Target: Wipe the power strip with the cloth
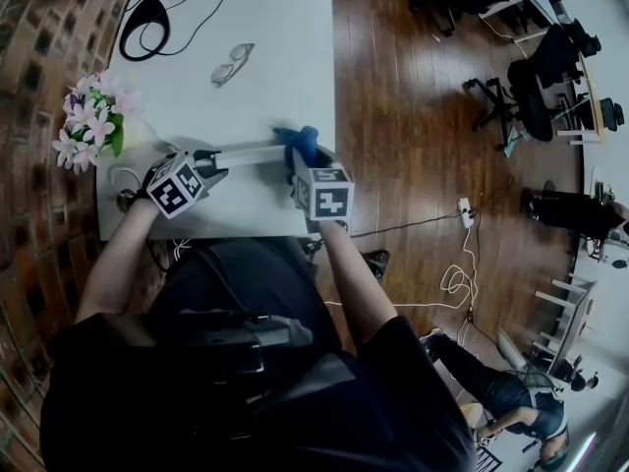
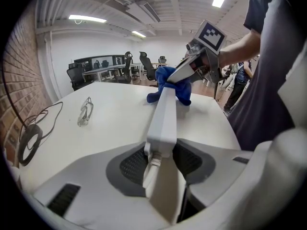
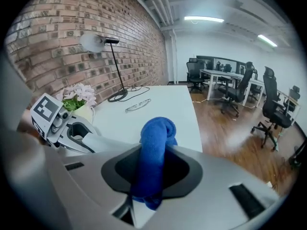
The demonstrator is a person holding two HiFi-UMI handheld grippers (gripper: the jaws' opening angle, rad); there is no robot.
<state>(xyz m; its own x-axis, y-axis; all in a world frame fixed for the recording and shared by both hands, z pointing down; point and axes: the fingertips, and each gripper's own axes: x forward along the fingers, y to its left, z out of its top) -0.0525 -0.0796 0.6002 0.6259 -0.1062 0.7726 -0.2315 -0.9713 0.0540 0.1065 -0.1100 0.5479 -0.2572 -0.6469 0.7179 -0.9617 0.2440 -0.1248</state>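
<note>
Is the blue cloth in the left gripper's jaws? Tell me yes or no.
No, the blue cloth is pinched by the right gripper, between its jaws, in the right gripper view.

An open-plan office. Black wheeled swivel chairs [image 3: 271,107] stand at long white desks [image 3: 225,73] under ceiling strip lights [image 3: 204,19], beside a brick wall [image 3: 62,28].

I note a dark short-sleeved shirt [image 1: 393,382] on the wearer. My left gripper [image 2: 160,159] and right gripper [image 3: 151,169] have pale grey shells and dark grey pads [image 2: 132,163]. Each is topped by a black-and-white marker cube [image 1: 177,187].
</note>
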